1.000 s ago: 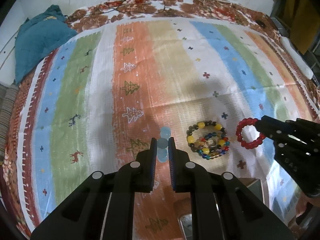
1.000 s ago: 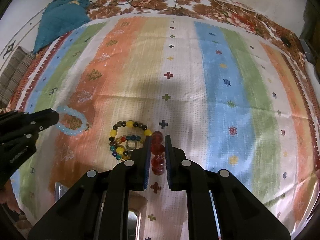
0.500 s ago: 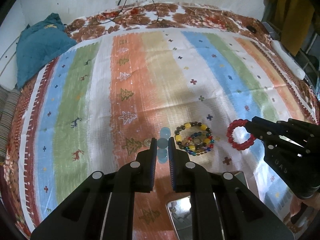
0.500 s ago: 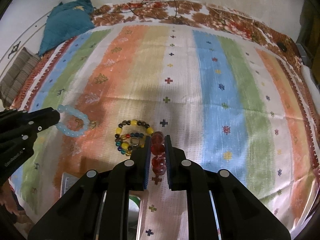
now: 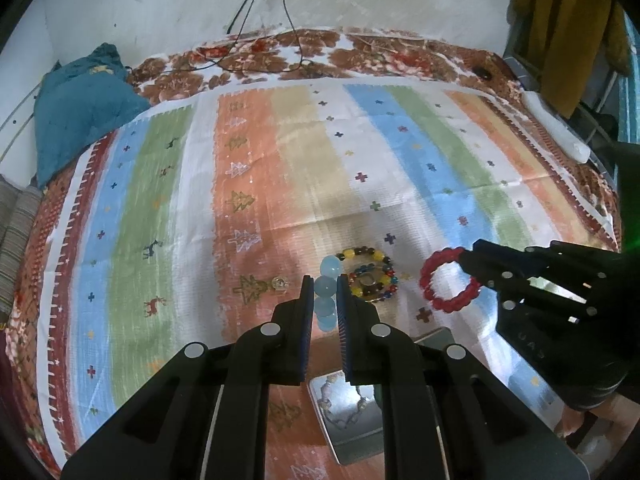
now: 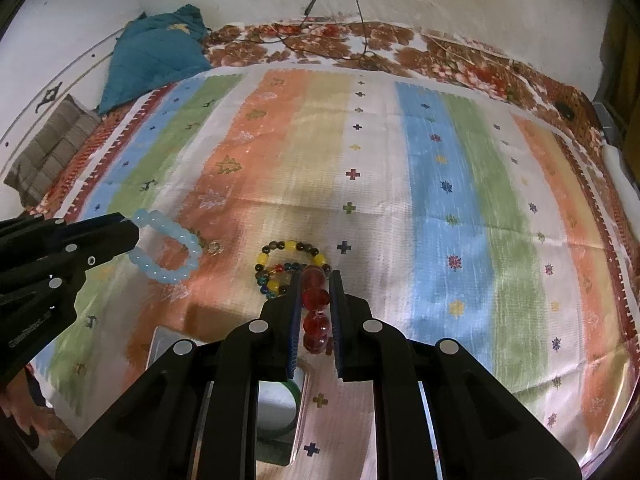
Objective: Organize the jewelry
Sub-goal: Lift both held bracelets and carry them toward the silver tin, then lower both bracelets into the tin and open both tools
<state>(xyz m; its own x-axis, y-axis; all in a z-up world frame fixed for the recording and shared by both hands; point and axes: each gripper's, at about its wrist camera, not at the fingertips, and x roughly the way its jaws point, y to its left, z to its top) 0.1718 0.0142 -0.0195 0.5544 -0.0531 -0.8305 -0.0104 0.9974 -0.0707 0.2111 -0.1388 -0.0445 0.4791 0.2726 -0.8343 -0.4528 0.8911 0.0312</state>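
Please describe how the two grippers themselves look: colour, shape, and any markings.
Both the left gripper and right gripper are matte black, angular linkage frames with round silver pivot pins. The flat parallel fingers carry ribbed blue pads. Faint embossed lettering marks each side, unreadable.

Two black grippers, each with two long fingers

The left gripper (image 5: 323, 296) and the right gripper (image 6: 315, 300) are black plastic, with flat arms that spread out like a fan. Round silver screws sit on the arms. The inside of each finger has a blue ridged pad (image 5: 307, 320). Small pale letters are printed on the side of each gripper.
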